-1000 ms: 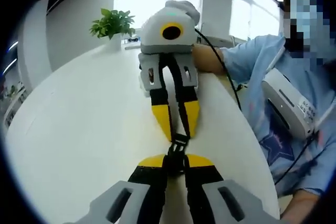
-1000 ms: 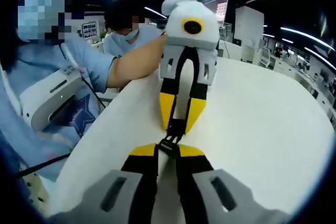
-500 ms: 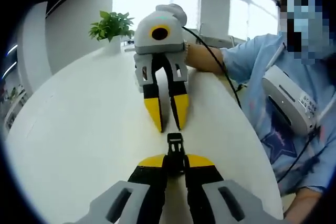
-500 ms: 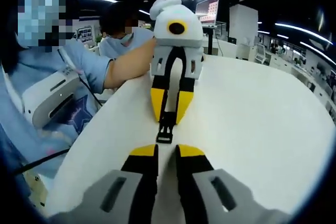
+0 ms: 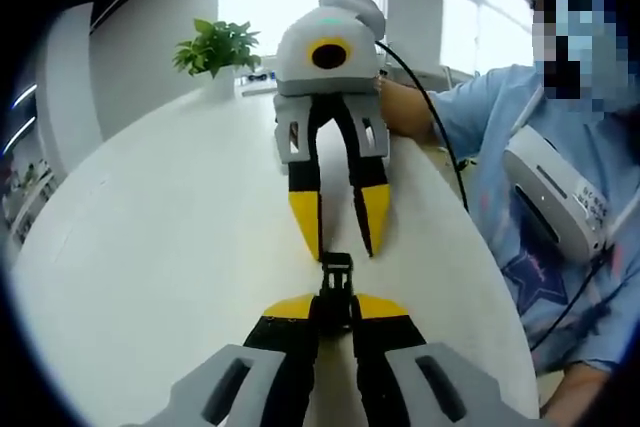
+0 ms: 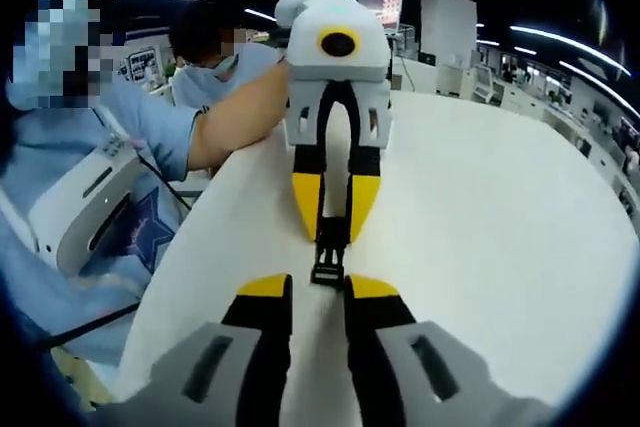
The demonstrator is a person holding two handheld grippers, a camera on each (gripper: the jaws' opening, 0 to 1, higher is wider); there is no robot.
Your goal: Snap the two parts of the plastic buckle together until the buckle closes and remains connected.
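The black plastic buckle [image 5: 336, 277] sticks out from between the yellow tips of my left gripper [image 5: 335, 305], which is shut on it. Facing it, my right gripper [image 5: 340, 247] hangs over the white table [image 5: 150, 237] with its fingers spread, tips just short of the buckle's free end. In the right gripper view, my right gripper [image 6: 317, 287] stands open with a bare gap between its tips. The buckle [image 6: 327, 267] lies just beyond them, held by the left gripper [image 6: 333, 232], and a black strap runs up between that gripper's fingers.
A person in a blue shirt [image 5: 540, 177] stands at the table's edge, holding both grippers. A potted plant [image 5: 215, 47] sits at the far side of the table. Another person [image 6: 215, 57] sits behind. Desks and screens [image 6: 385, 2] fill the room beyond.
One second ago both grippers were shut on the buckle. The right gripper has opened, let go and drawn back, then come slightly nearer. The buckle stays in the left gripper.
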